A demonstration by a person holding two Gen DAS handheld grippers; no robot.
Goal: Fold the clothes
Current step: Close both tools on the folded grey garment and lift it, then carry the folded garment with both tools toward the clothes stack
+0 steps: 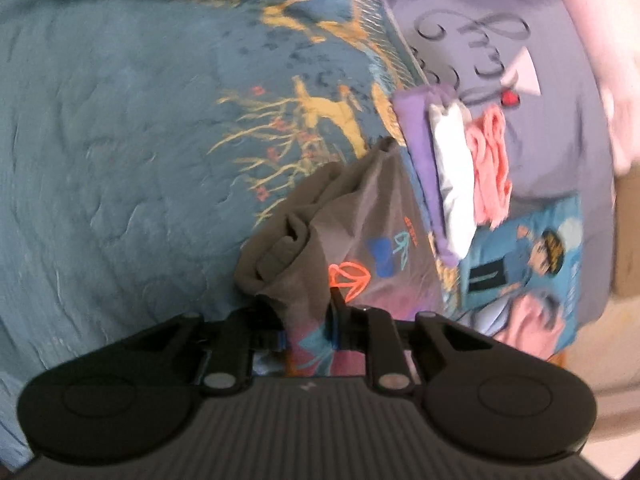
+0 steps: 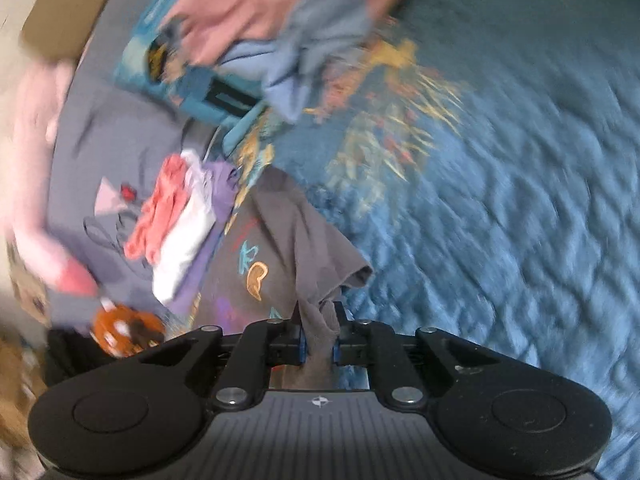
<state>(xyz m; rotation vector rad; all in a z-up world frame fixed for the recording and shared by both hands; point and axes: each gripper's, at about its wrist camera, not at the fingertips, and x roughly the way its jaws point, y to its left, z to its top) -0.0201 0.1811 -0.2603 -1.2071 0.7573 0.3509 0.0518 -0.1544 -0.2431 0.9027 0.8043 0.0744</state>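
Two grippers each pinch the same grey shirt (image 1: 340,216), which lies crumpled on a blue bedspread (image 1: 120,140). In the left wrist view the left gripper (image 1: 306,320) sits at the bottom middle, and its fingers are close together with the grey cloth squeezed between them. The finger tips are mostly hidden under the cloth. In the right wrist view the right gripper (image 2: 319,340) is at the bottom middle too, fingers narrow and clamped on a bunched edge of the shirt. The shirt has bright drawn shapes on it, but they are too blurry to read.

Just past the shirt, toward the right of the left view, is a small stack of folded clothes (image 1: 452,176): purple, white and pink. The stack rests on a lavender cloth (image 1: 560,100) with curly writing. A loose pile of pink and light blue clothes (image 2: 280,32) shows at the top of the right view, smeared by blur.
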